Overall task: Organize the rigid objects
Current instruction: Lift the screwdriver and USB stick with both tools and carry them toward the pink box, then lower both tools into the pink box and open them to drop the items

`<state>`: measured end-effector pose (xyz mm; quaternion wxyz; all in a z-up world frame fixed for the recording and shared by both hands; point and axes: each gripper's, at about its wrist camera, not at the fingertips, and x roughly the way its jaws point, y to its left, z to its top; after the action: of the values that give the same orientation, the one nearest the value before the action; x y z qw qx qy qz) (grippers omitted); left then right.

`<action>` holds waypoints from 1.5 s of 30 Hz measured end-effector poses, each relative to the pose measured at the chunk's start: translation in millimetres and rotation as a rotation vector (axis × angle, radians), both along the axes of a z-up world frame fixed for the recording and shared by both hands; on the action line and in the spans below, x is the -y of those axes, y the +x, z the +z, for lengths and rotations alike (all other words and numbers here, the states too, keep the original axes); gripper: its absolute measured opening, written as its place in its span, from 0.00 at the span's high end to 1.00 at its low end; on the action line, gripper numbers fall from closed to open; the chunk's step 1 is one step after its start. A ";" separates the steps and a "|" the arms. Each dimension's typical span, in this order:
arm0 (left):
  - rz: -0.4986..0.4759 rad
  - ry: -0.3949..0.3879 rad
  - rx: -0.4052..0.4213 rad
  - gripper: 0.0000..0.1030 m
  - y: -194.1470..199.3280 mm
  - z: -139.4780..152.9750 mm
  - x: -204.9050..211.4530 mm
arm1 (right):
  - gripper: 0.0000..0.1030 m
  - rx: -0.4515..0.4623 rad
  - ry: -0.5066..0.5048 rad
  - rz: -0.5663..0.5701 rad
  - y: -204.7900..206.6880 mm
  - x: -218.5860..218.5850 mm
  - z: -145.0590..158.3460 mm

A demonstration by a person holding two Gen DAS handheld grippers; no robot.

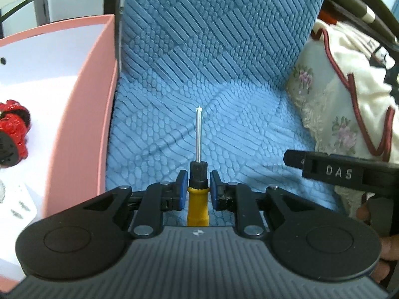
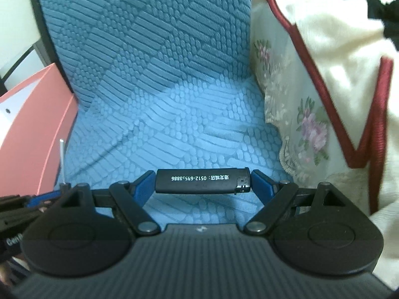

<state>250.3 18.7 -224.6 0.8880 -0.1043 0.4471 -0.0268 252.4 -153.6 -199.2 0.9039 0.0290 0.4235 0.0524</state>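
Note:
My left gripper [image 1: 198, 186] is shut on a screwdriver [image 1: 198, 174] with a yellow handle, black collar and metal shaft pointing forward above the blue textured seat cushion [image 1: 224, 124]. Its shaft tip also shows in the right wrist view [image 2: 61, 159] at the left. My right gripper [image 2: 202, 180] is shut on a black lighter [image 2: 202, 181] held crosswise between the blue pads, white print on its side. The right gripper's body shows in the left wrist view [image 1: 344, 174] at the right.
A pink box [image 1: 82, 114] with a white inside stands left of the cushion and holds a red and black object [image 1: 13, 129]; it also shows in the right wrist view [image 2: 37, 129]. A floral cream cushion with dark red piping [image 2: 324, 99] lies at the right.

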 end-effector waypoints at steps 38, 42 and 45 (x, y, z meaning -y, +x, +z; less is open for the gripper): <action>0.106 -0.060 0.144 0.79 -123.7 134.9 -76.9 | 0.17 0.109 0.017 0.184 -122.4 -58.6 115.9; 0.143 -0.042 0.154 0.79 -141.0 144.2 -98.8 | 0.17 0.123 0.023 0.246 -131.3 -82.2 126.9; 0.172 -0.041 0.157 0.79 -150.1 150.5 -118.1 | 0.17 0.131 0.021 0.290 -135.5 -102.4 133.1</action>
<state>100.2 136.8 -74.1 0.9170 -0.1579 0.3648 0.0323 116.9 -51.1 -66.0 0.9123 -0.0266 0.3626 0.1886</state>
